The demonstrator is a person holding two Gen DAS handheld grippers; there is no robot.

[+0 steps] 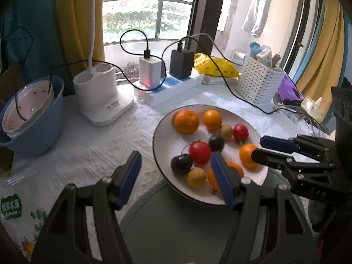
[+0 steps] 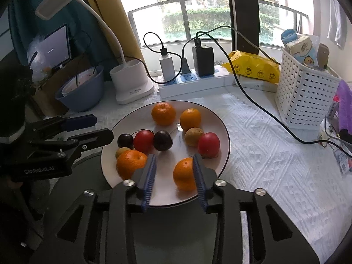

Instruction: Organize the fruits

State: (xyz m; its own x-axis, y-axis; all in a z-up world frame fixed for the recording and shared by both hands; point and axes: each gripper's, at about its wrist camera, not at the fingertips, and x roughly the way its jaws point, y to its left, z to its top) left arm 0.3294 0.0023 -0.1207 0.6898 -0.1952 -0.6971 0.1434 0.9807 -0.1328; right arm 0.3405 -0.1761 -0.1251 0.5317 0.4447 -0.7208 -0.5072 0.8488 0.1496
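Right wrist view: all fruit sits on the plate [image 2: 222,132], so sorting's nearly done. Your right tool [image 2: 173,171] is released beside an orange [image 2: 183,173]; left tool [image 1: 173,176] released w/ nothing in it.

Big window [image 2: 198,17] w/ black railing [image 2: 182,2], daylight pouring in, hedge outside. Yellow curtain [image 1: 74,22] on the left, table w/ white textured cloth [image 2: 264,136].

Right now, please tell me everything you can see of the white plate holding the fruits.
The white plate is round and shallow, with a thin dark rim, and looks glazed ceramic. It lies flat, its far part on the white textured cloth and its near edge overlapping a dark round surface. Oranges, red, dark and brownish fruits lie on it.
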